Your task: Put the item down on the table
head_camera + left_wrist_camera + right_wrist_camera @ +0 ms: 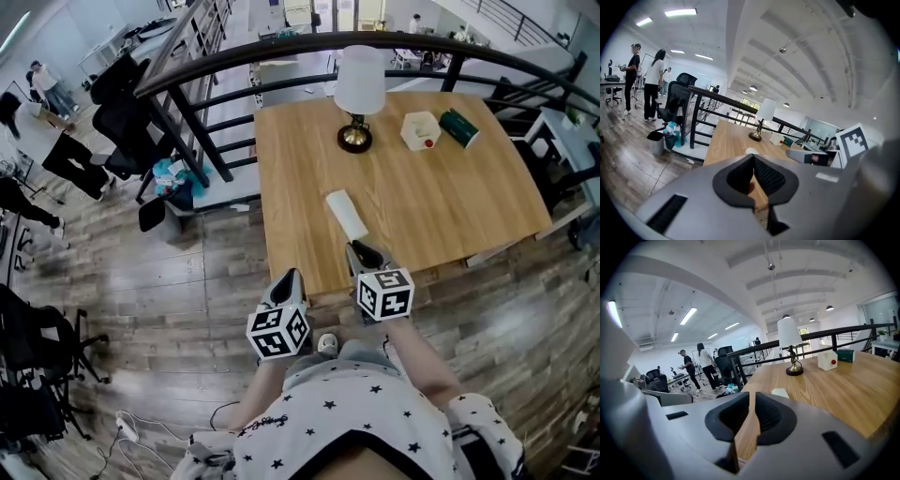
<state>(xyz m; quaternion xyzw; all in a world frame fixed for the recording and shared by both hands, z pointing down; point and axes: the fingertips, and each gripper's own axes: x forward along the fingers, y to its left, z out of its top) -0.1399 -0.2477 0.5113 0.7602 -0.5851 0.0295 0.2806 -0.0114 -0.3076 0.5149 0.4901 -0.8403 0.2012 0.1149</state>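
Observation:
A flat white oblong item [346, 215] lies on the wooden table [450, 206], a little in from its near edge. It shows just past the jaw tips in the right gripper view [780, 393] and in the left gripper view [751, 151]. My right gripper [365, 253] [753, 394] hovers over the table's near edge, just short of the item, jaws shut with nothing between them. My left gripper [289, 280] [753, 157] hangs off the table's front edge to the left, shut and empty.
A white-shaded lamp [360, 89] with a brass foot stands at the table's far side. Beside it are a white box with a red dot [420, 130] and a green box [459, 127]. A black railing [234, 56] curves behind the table; office chairs [117, 112] and people stand further left.

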